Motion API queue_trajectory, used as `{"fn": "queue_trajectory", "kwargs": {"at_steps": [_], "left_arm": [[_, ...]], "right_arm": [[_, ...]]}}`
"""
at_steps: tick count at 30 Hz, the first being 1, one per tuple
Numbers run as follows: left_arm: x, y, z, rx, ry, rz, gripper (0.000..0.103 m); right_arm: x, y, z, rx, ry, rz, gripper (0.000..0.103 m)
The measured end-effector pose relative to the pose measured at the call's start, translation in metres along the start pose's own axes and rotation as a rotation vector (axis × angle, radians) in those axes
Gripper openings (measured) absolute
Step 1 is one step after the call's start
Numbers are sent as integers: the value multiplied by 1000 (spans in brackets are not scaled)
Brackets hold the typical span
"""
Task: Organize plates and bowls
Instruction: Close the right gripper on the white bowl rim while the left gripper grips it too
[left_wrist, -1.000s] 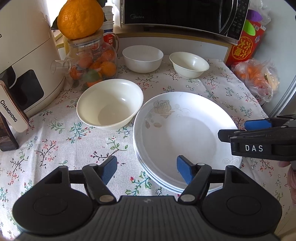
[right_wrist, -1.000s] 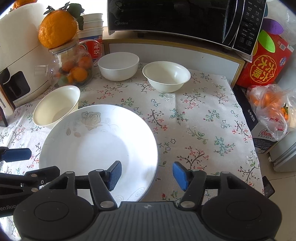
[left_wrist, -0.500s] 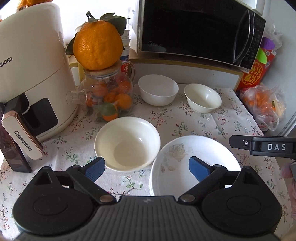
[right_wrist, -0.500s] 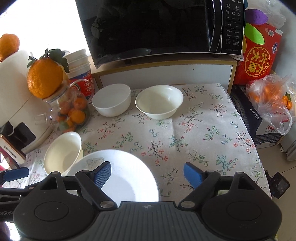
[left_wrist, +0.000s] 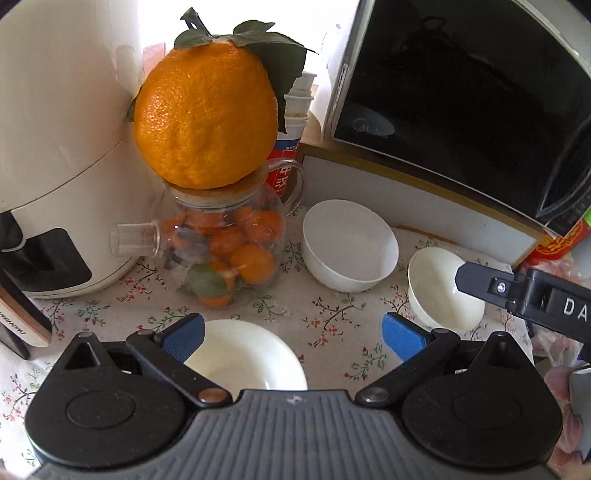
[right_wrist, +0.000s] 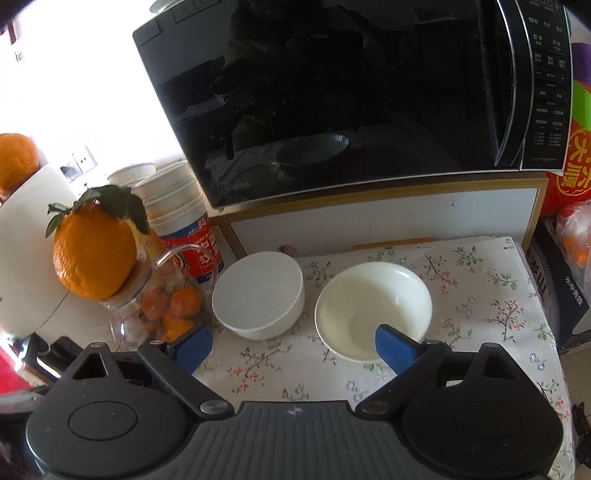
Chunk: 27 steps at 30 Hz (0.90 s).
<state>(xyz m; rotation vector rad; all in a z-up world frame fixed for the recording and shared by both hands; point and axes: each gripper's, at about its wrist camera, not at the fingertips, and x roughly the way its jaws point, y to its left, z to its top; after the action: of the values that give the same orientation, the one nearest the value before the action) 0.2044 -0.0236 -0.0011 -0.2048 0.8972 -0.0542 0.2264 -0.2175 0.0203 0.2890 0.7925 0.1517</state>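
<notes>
My left gripper (left_wrist: 293, 338) hangs over the floral tablecloth, its jaws opening wide with nothing gripped. A cream bowl (left_wrist: 243, 358) sits on the cloth just under it. Farther back stand a white bowl (left_wrist: 351, 245) and a smaller cream bowl (left_wrist: 439, 291). One black finger (left_wrist: 480, 282) of my right gripper reaches in over that small bowl. In the right wrist view my right gripper (right_wrist: 295, 347) is also opening and holds nothing. Its right pad is in front of the cream bowl (right_wrist: 373, 306), and the white bowl (right_wrist: 258, 295) is to the left. No plates are in view.
A glass teapot (left_wrist: 229, 251) of small oranges, with a big orange (left_wrist: 205, 114) on its lid, stands left of the bowls. A white air fryer (left_wrist: 62, 147) stands further left. A black microwave (right_wrist: 351, 92) on a shelf closes the back. The table edge (right_wrist: 554, 332) runs on the right.
Both grippers rose from the stacked plates and moved toward the back of the table. Their jaws widened. The plates dropped out of view.
</notes>
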Motion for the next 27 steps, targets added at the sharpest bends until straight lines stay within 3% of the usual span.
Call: {"fn": "queue_trajectory", "kwargs": {"at_steps": [5,7,12,19,23,27], "left_arm": [[26,0,9,-75,-18,-38,100],[36,2,11,-111,-12,-56,93],[54,1,15,-146,-24,-90,75],[73,-3,20,-160,6,-111,55],[83,-5,22,-164,22,-104,45],[88,-4,23,-176,28,-102,36]], "right_arm": [[38,-7,27,-10,12,36,90],[52,-9,32,-20,16,45,85],[81,-12,35,-8,36,87,61],[103,-15,38,9,56,111,42],[113,-13,38,16,83,119,25],[119,-9,35,9,99,114,18]]}}
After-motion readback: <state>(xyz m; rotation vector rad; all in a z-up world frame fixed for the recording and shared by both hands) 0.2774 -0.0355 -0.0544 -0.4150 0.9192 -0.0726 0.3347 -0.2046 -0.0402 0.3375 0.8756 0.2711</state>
